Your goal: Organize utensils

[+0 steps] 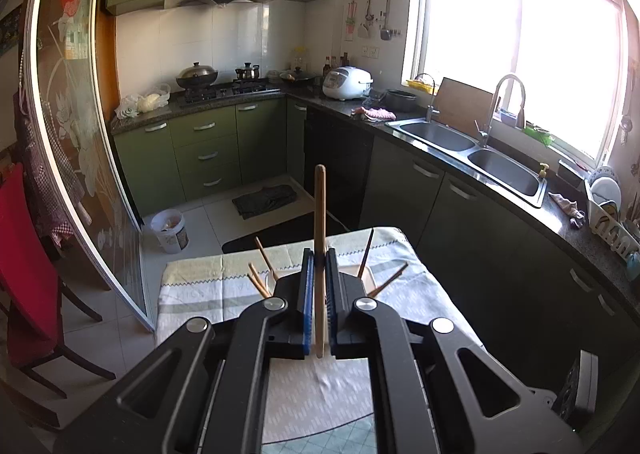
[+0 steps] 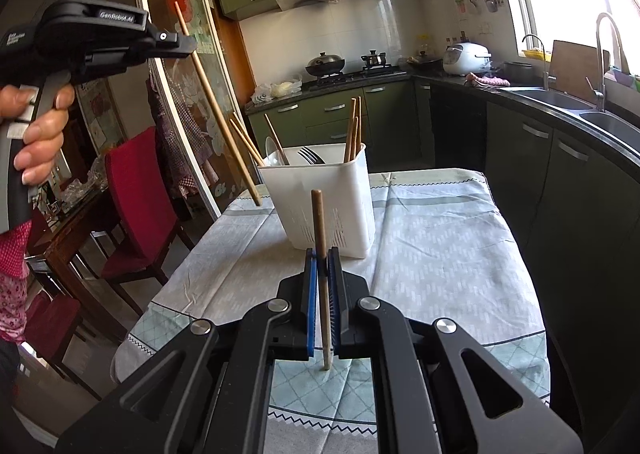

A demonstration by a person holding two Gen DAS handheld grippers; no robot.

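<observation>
Kitchen table [image 2: 440,246], cloth-covered: nearest, the right gripper [image 2: 322,254] is clamped on a brown chopstick [image 2: 318,222]. Beyond, near the far edge, a white utensil holder [image 2: 332,202]. Up left, the left gripper [image 2: 188,44], apparently closed, pinches a wooden chopstick [image 2: 220,122].

The utensil holder [image 2: 328,206] stands on the tabletop [image 2: 440,254], with chopsticks [image 2: 353,130] and a fork [image 2: 311,155] inside, chair [image 2: 136,206] at left.
</observation>
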